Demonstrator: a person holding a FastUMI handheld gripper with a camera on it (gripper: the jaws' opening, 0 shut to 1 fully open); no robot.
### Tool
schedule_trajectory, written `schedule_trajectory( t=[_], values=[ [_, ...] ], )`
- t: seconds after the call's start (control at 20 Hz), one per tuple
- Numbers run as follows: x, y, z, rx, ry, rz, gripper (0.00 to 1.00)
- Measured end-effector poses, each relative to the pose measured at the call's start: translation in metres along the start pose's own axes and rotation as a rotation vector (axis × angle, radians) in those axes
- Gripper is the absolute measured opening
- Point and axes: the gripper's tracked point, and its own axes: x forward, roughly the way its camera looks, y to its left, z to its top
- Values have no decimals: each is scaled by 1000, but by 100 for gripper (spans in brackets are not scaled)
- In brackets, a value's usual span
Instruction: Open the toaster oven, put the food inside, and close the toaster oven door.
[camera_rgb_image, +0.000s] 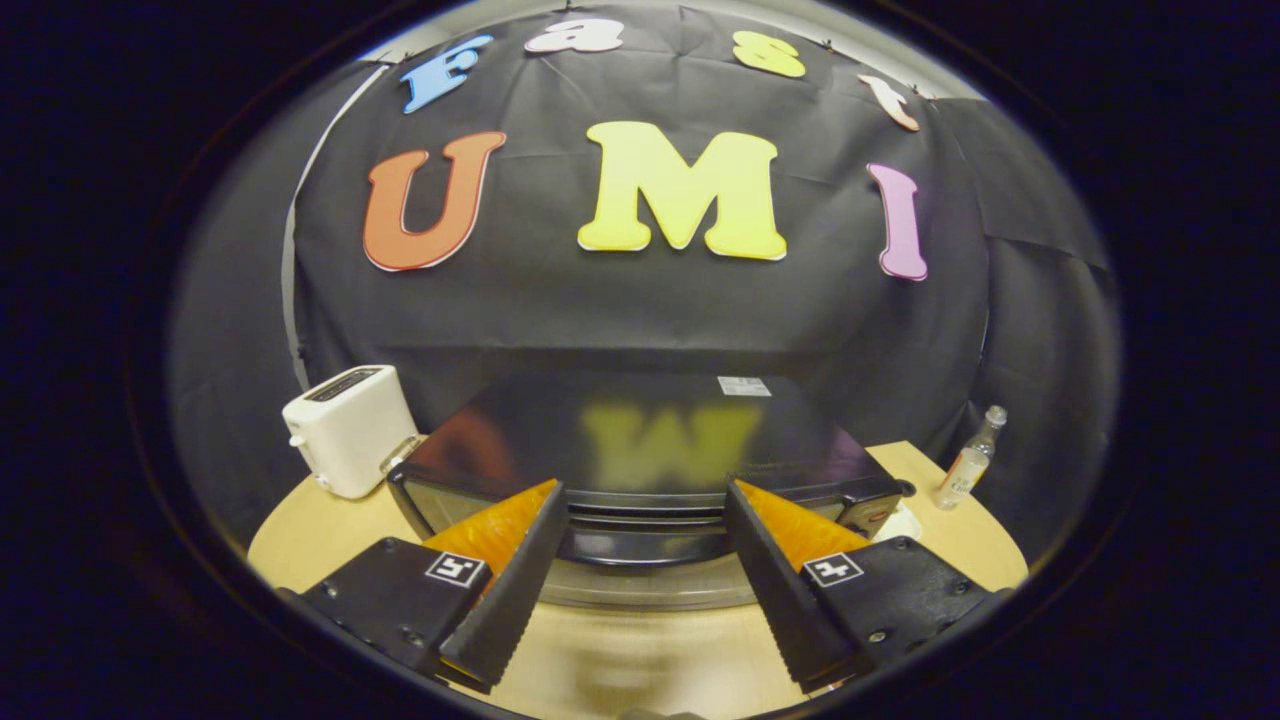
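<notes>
Gripper (645, 500) spread wide, clasping nothing; fingers (520, 575) point at 12 o'clock, straight at the toaster oven (640, 440). The oven sits on the round wooden table (640, 660) just ahead of the fingertips, glossy dark top facing up. Its handle (645, 545), a dark bar across the door's upper edge, lies between the two tips. Door looks closed. Food: cannot make it out from here.

White toaster (345, 430) at 10 o'clock beside the oven; small clear bottle (968, 462) at 2 o'clock, well apart from it.

Judgement: step one, opening, in hand; approach only. Next move calls for easing forward and down, hooking or pinching the handle, then pulling it out and downward in an arc.
</notes>
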Motion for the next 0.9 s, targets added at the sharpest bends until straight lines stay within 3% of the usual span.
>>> schedule_trajectory(
  t=[0.5,0.9],
  values=[
    [-69,-1,-70,-58,116,73,100],
    [-93,-2,-141,-73,244,117,100]
  ],
)
